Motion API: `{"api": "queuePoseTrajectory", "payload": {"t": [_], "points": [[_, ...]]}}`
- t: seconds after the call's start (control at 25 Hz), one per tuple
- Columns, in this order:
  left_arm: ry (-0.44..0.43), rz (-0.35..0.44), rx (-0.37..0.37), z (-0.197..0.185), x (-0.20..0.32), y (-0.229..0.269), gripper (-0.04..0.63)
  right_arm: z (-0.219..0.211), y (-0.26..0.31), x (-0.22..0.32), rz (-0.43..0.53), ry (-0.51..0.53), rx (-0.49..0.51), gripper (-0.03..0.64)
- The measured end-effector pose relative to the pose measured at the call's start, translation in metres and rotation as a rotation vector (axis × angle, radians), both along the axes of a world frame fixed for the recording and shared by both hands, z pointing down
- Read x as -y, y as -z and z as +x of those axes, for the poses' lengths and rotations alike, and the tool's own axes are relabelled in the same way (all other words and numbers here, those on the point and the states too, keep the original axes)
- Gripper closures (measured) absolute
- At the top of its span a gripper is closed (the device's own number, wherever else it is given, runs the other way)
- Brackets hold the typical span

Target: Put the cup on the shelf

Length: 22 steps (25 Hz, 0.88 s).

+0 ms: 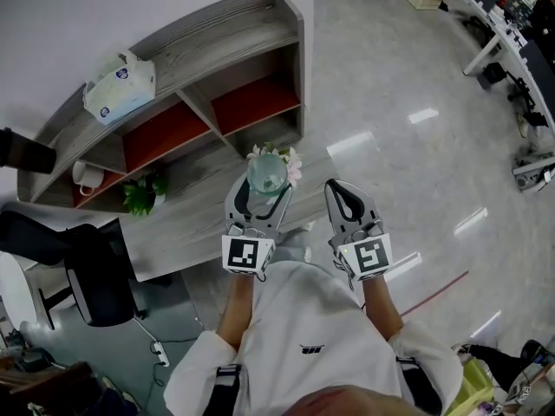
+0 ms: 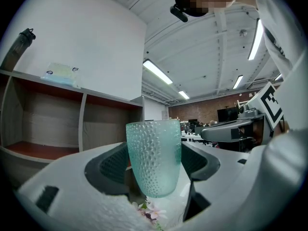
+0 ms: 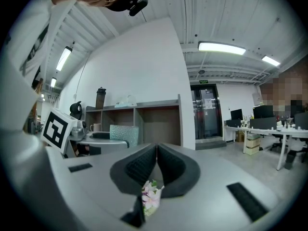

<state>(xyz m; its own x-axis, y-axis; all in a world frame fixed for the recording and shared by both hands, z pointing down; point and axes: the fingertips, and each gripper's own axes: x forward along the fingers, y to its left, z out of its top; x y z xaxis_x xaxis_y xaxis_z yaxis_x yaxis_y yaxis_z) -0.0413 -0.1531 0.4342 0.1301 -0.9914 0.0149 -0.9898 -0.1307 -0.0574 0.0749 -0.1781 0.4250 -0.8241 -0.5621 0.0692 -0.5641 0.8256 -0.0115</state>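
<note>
A pale green dimpled glass cup (image 2: 155, 159) stands upright between the jaws of my left gripper (image 1: 260, 199), which is shut on it. From the head view the cup (image 1: 266, 173) hangs over the grey table, a short way in front of the wooden shelf unit (image 1: 199, 76). The same cup (image 3: 123, 134) shows at the left of the right gripper view. My right gripper (image 1: 349, 206) is beside the left one, shut with its pads together and nothing between them. The shelf (image 2: 57, 124) has open compartments with red-brown floors.
A tissue pack (image 1: 120, 87) lies on top of the shelf. A white mug (image 1: 87, 177) sits in a lower left compartment, and a small green plant (image 1: 143, 193) stands on the table (image 1: 186, 219). Pink flowers (image 1: 290, 163) are just beyond the cup. A black chair (image 1: 91, 271) is at the left.
</note>
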Motion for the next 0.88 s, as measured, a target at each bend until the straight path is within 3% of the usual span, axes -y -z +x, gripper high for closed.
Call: {"api": "queuePoseTrajectory", "payload": {"t": [0.56, 0.88], "points": [[0.044, -0.018, -0.022, -0.033, 0.049, -0.027, 0.236, -0.048, -0.016, 0.050, -0.016, 0.084, -0.042, 0.586], [0.071, -0.042, -0.084, -0.047, 0.080, -0.033, 0.236, -0.071, -0.028, 0.076, -0.041, 0.115, -0.069, 0.585]]}}
